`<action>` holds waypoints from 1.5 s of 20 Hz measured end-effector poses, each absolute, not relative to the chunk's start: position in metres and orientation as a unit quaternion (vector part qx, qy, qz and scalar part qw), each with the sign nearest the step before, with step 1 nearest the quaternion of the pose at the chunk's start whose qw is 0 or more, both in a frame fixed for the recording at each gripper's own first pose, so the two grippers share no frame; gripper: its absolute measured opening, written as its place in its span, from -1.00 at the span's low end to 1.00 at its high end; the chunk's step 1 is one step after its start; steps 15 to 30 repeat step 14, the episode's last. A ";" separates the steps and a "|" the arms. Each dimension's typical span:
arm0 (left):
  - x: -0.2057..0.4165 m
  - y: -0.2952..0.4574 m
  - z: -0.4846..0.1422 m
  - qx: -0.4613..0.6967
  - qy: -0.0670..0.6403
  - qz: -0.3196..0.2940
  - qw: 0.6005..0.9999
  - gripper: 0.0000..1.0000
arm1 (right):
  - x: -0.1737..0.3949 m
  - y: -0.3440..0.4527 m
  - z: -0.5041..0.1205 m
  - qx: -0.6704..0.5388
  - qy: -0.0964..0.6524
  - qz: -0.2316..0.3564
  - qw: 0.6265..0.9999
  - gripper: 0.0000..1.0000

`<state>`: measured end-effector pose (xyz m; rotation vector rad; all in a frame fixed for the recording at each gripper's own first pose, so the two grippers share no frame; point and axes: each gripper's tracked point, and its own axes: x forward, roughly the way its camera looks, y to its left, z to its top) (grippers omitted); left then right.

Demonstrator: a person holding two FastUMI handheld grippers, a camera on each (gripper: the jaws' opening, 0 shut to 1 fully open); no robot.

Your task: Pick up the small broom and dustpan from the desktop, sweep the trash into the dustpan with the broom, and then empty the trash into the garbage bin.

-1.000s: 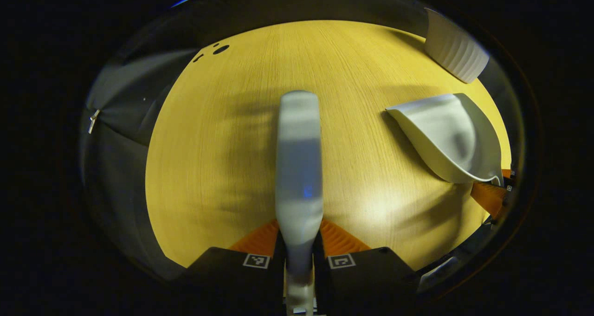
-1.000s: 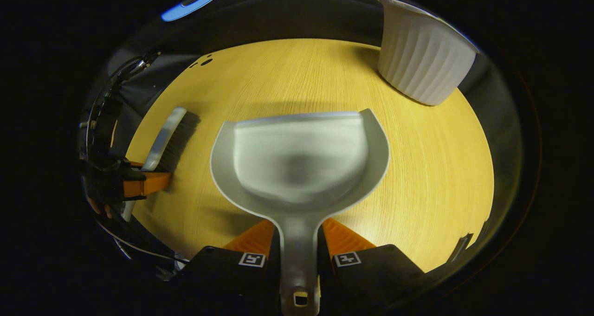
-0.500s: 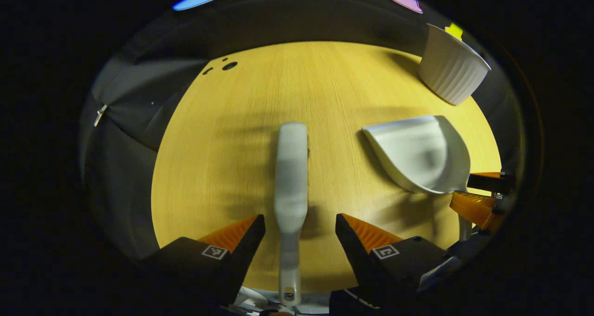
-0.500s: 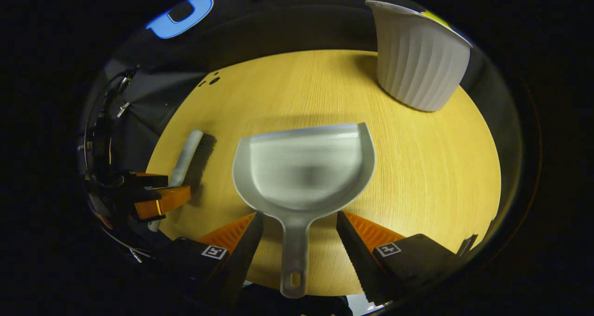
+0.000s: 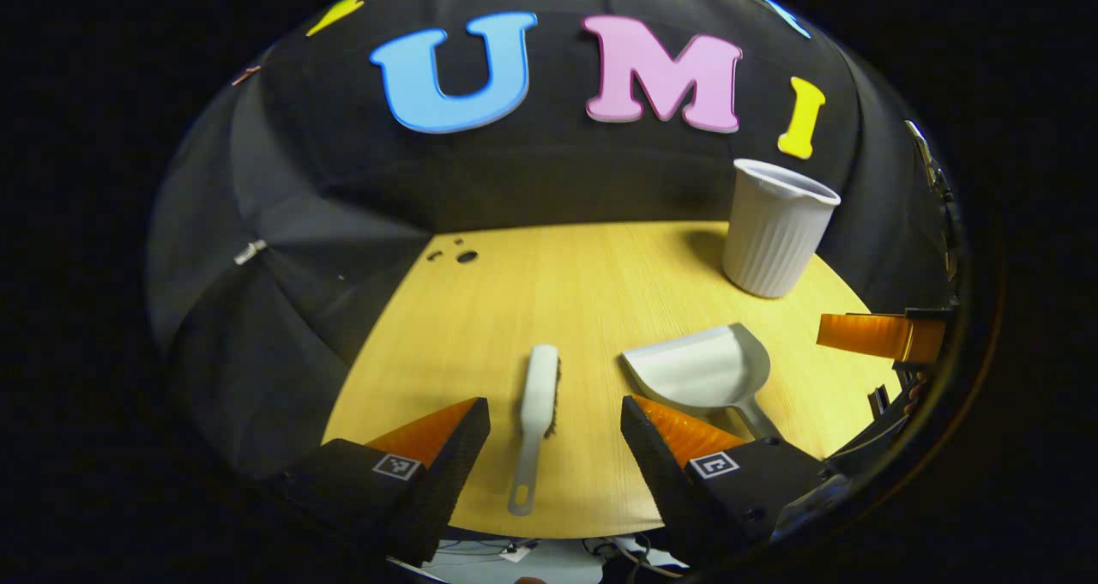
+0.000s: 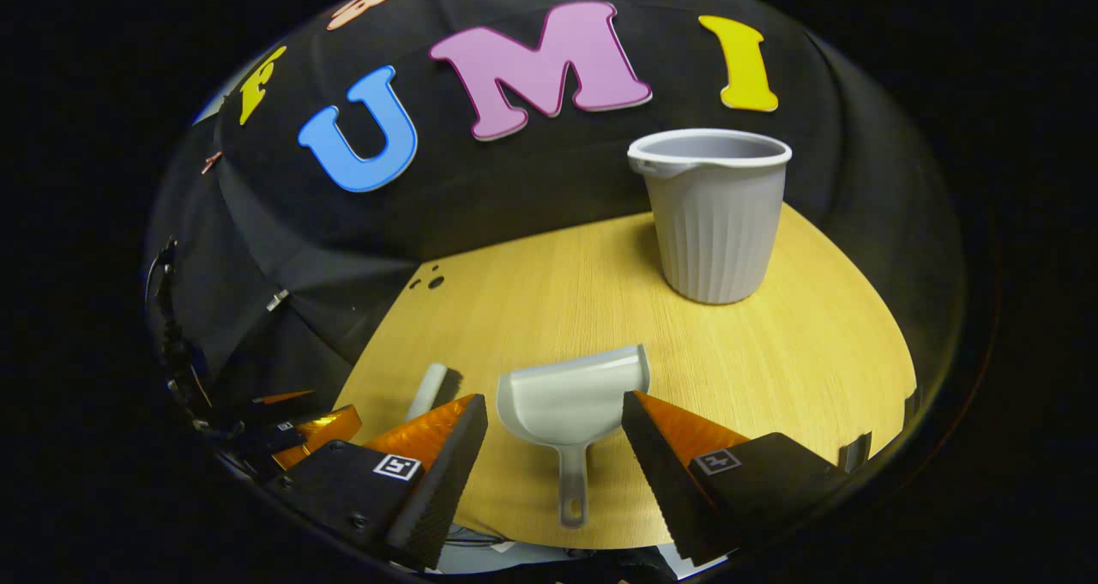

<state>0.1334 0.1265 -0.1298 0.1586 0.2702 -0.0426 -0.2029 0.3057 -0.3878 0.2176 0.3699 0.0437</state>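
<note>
Lying flat on the table (image 5: 600,275), broom (image 5: 539,395) and dustpan (image 6: 573,404) sit ahead, handles pointing between wide, empty jaws of left gripper (image 5: 555,447) and right gripper (image 6: 555,451), bin (image 6: 716,215) beyond.

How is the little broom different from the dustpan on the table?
The broom is a long thin stick shape with dark bristles along one side; the dustpan has a wide, hollow scoop with a short handle. Seen from the left gripper view, the broom lies left of the dustpan. Both are pale grey, lie flat on the table, and nothing is holding them.
</note>
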 end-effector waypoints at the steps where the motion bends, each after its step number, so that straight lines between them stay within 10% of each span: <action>1: 0.122 0.124 -0.123 0.064 0.111 -0.020 0.991 0.96 | -0.214 0.307 -0.383 0.092 0.177 0.024 0.980 0.97; 14: 0.039 0.122 -0.108 0.036 0.003 -0.058 0.998 0.96 | -0.323 0.321 -0.379 0.015 0.140 0.014 0.990 0.97; 30: 0.039 0.122 -0.108 0.036 0.003 -0.058 0.998 0.96 | -0.323 0.321 -0.379 0.015 0.140 0.014 0.990 0.97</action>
